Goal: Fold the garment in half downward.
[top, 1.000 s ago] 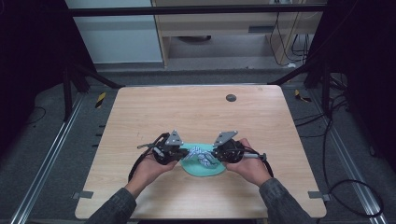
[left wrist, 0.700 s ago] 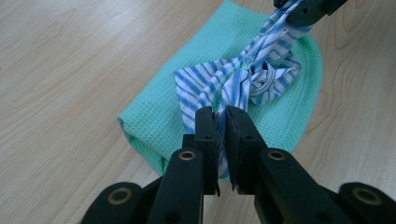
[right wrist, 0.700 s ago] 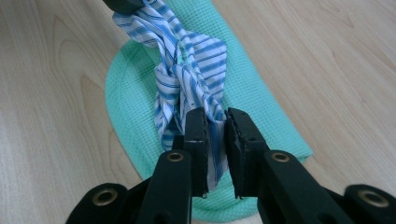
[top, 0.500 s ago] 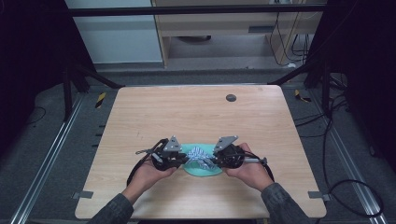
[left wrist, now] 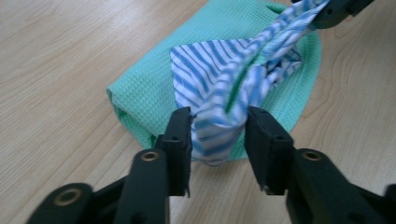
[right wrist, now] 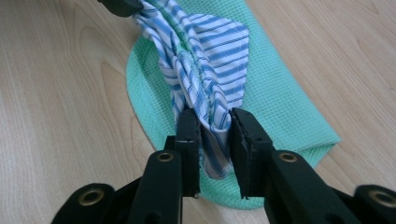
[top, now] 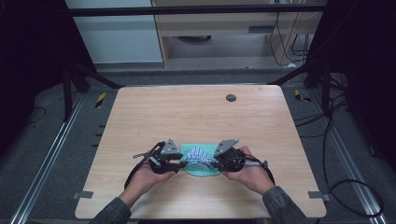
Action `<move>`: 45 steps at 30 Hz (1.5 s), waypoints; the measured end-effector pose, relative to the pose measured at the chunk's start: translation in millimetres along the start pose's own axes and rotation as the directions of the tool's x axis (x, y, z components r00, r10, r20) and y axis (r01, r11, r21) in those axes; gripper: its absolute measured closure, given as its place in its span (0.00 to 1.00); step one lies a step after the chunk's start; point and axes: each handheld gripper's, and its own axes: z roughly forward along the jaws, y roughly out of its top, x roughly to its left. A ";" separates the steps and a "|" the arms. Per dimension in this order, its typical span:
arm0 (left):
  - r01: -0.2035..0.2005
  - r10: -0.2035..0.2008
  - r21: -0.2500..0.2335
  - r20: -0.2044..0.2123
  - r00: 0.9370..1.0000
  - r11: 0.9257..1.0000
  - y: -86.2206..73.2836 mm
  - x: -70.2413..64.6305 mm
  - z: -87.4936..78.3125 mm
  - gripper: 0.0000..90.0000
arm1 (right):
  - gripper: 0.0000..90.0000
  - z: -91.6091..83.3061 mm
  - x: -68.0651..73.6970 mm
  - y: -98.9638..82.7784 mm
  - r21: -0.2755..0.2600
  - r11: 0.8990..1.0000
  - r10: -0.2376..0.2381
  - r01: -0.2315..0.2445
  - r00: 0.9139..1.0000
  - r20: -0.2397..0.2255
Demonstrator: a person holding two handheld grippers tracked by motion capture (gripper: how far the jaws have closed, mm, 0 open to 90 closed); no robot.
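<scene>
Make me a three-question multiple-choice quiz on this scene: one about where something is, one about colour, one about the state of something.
1. Where on the table does the green cloth lie?
A. At the far edge
B. Near the person's edge, about midway across
C. Hanging over the left side

2. What colours are the stripes of the striped fabric on top of it?
A. Red and white
B. Black and yellow
C. Blue and white

3. How does the striped fabric sit?
A. Bunched into a raised ridge
B. Spread flat and smooth
C. Rolled into a ball beside the green cloth

Answers:
1 B, as the high view shows the cloth just ahead of the person's hands.
2 C, as both gripper views show blue lines on white.
3 A, as it gathers into folds that rise off the green cloth.
</scene>
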 end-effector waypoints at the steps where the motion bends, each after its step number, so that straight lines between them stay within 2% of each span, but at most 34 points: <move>1: 0.005 -0.005 0.001 -0.001 1.000 1.000 -0.7 0.3 0.7 0.60 | 0.82 0.0 0.2 -0.6 -0.003 1.000 -0.001 0.001 1.000 -0.002; 5: 0.004 -0.004 -0.004 0.017 1.000 1.000 -1.0 -0.7 2.4 0.63 | 0.84 -1.2 2.0 -1.6 -0.005 1.000 -0.008 0.008 1.000 -0.007; 12: -0.029 0.030 -0.007 0.026 0.999 1.000 -1.3 -7.5 1.7 0.82 | 0.89 -2.0 4.0 -4.1 -0.001 1.000 -0.014 0.014 1.000 -0.010; 17: -0.071 0.070 0.012 0.029 0.997 0.997 -4.8 -10.6 3.6 0.93 | 0.93 -1.0 6.4 -6.6 0.005 1.000 -0.024 0.024 0.999 -0.022; 26: -0.087 0.085 0.047 0.054 0.995 0.995 -13.8 -18.4 6.4 0.94 | 0.95 5.0 15.0 -17.5 0.032 0.998 -0.049 0.051 0.997 -0.056; 32: -0.095 0.091 0.063 0.065 0.994 0.993 -15.4 -19.6 6.6 0.95 | 0.96 5.9 19.4 -19.6 0.047 0.997 -0.060 0.063 0.997 -0.056; 45: -0.109 0.102 0.078 0.085 0.991 0.991 -25.2 -24.7 8.9 0.95 | 0.96 7.4 26.5 -23.3 0.069 0.990 -0.121 0.124 0.991 -0.056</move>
